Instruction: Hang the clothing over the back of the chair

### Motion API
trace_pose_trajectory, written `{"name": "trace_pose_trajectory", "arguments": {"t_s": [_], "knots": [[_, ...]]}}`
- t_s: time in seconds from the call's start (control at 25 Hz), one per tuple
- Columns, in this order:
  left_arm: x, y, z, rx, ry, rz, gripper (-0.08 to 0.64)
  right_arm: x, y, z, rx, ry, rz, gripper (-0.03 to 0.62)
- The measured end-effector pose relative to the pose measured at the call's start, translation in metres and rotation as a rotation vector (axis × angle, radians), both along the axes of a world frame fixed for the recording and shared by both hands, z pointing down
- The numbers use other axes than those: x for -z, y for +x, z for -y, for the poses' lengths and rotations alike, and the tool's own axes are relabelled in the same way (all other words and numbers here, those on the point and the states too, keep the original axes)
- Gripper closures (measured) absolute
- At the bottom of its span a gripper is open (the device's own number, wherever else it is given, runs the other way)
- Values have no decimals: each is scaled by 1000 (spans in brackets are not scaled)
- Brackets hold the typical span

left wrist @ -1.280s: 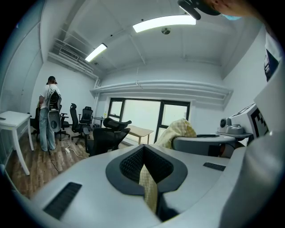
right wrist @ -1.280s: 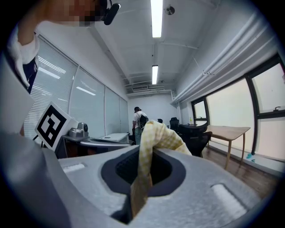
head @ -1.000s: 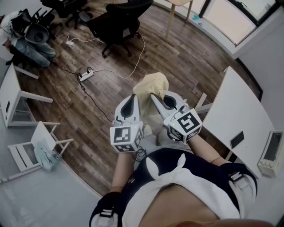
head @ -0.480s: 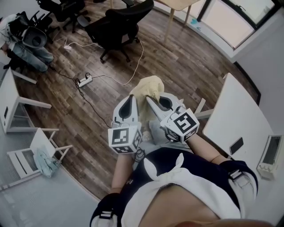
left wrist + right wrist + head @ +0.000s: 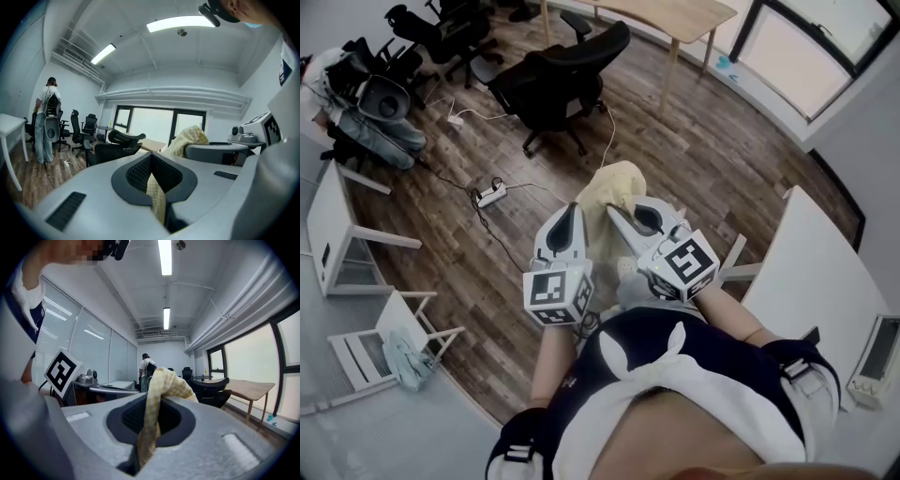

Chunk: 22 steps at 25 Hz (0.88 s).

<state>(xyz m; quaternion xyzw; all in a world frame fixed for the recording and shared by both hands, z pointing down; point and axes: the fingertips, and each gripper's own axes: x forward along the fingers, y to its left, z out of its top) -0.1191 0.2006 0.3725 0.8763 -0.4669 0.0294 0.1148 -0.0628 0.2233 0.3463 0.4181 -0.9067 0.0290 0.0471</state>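
A pale yellow checked piece of clothing [image 5: 615,186] hangs bunched between my two grippers above the wooden floor. In the head view my left gripper [image 5: 573,212] and right gripper [image 5: 615,210] are side by side, both pointing toward a black office chair [image 5: 560,80] farther ahead. The left gripper [image 5: 151,164] is shut on a strip of the clothing [image 5: 157,200], which sits pinched in its jaws. The right gripper [image 5: 152,401] is shut on another fold of the clothing [image 5: 158,394], which rises out of its jaws. The chair [image 5: 117,146] stands some way off.
A white table [image 5: 825,272] is close on the right, and a wooden table [image 5: 680,14] stands beyond the chair. A power strip [image 5: 492,195] with cables lies on the floor. A white folding chair [image 5: 366,347] is at lower left. A person [image 5: 47,119] stands among several office chairs.
Both grippers have carried the clothing forward, and the black office chair now appears nearer. The grip on the clothing is unchanged.
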Motion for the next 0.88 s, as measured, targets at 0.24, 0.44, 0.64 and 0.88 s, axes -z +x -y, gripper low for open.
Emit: {"name": "trace_pose_trajectory", "arguments": {"t_s": [0.24,0.44,0.64,0.88], "knots": [[4,34,58,9,23,29,555,7,34,64,4,38,2,575],[-1,50,103,33,17,47,555,6,52,115,21,49,4,575],[1,59,137,71,-5,56,555,11,66,158,25,36,7,575],[4,69,169,88,0,53,555,23,76,190,40,72,18,575]]}}
